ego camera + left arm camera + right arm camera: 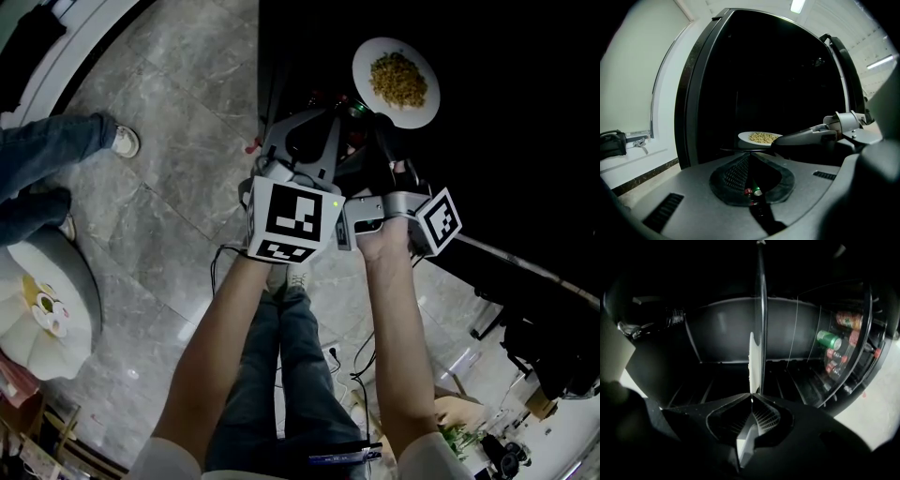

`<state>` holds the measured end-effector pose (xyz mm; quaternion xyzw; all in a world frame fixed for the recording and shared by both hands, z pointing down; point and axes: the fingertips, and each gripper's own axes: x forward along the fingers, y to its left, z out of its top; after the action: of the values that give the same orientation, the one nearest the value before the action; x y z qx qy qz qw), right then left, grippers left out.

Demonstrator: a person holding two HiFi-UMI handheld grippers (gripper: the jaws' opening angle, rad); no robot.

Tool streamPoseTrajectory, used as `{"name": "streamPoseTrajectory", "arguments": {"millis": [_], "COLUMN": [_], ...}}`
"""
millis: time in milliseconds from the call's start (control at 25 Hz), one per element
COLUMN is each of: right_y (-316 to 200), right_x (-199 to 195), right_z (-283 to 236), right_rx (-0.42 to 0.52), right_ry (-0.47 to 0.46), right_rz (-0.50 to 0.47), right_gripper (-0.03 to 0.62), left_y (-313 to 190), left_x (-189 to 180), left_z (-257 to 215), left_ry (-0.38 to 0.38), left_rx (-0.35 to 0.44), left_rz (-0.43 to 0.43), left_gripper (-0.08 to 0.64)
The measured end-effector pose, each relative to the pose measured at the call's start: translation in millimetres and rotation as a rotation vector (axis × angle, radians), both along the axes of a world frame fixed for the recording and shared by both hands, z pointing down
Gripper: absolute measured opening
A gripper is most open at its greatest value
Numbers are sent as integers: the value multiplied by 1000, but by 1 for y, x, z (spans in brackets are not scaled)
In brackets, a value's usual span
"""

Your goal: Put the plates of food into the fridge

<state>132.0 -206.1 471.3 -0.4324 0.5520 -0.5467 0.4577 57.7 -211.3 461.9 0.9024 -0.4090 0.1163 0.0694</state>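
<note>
A white plate (396, 82) of yellow food lies in the dark fridge on a thin glass shelf (733, 150). In the left gripper view the plate (761, 137) sits just beyond my left gripper (749, 153). Its jaws are shut, with the tips right at the shelf's front edge. My right gripper (751, 397) is rolled on its side and shut on the plate's rim (752, 362), which shows edge-on beside the glass shelf (761, 310). From the left gripper view the right gripper (811, 138) reaches in from the right to the plate. Both marker cubes (293, 220) sit close together.
Drink cans (828, 340) stand in the open door's racks at the right. The fridge's dark frame (701, 84) rises on the left. On the marble floor are another person's jeans and shoe (122, 141), a white round stool (42, 309) and cables (342, 361).
</note>
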Motion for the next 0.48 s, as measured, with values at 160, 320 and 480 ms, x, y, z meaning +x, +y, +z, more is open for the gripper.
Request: {"name": "streamPoseTrajectory", "arguments": {"millis": [160, 320, 480], "right_y": [0, 1, -3], "right_x": [-4, -3, 0], "right_z": [-1, 1, 2], "right_rx": [8, 1, -7], "right_ry": [-1, 12, 26], "right_rz": [-28, -25, -13], "right_gripper": [20, 20, 20], "left_y": [-4, -6, -2], "left_x": [2, 2, 1], "left_z": [-3, -3, -5], "left_ry": [16, 10, 27], "left_rx": [8, 3, 9], "left_rz": [1, 0, 3], "left_gripper": [6, 7, 6]}}
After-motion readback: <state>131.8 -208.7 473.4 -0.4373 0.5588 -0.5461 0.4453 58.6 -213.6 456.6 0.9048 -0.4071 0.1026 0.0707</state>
